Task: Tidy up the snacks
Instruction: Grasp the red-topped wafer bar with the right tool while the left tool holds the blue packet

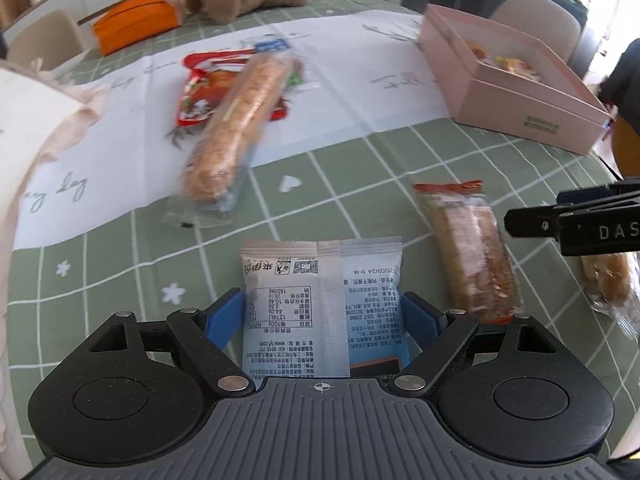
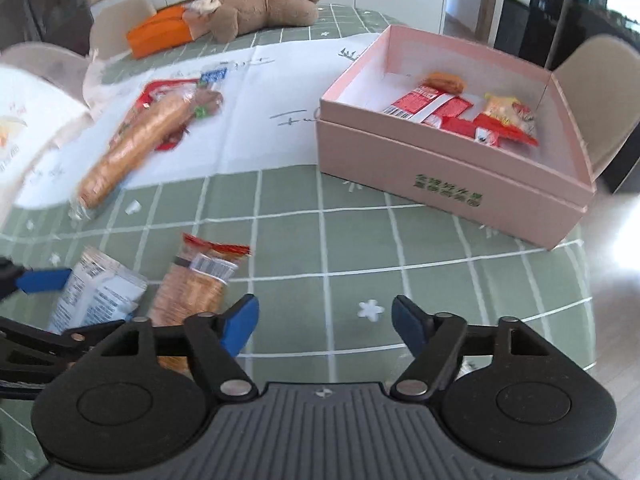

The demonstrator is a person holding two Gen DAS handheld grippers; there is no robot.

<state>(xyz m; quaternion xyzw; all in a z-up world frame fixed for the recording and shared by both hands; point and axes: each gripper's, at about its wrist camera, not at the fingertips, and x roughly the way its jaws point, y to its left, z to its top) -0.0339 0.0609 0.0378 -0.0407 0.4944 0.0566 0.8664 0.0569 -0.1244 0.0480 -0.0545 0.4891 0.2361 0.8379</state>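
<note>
We see a counter [image 2: 360, 240] under a green checked cloth, chairs around it. A pink box [image 2: 452, 168] already holds red snack packs. Our left tongs [image 1: 324, 316] grip a pale blue packet [image 1: 320, 304]; our right tongs [image 2: 324, 324] gape wide, empty. Beside them lies a wrapped biscuit bar [image 2: 196, 280]; farther off, a long bread roll [image 2: 136, 148] and a plush toy [image 2: 268, 4].

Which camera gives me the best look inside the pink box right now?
The right wrist view. It looks down into the open pink box, showing red packets and a yellow-orange snack bag along its right side. The left wrist view catches the box at a low angle near the frame's edge, so mostly the outer wall shows.
</note>
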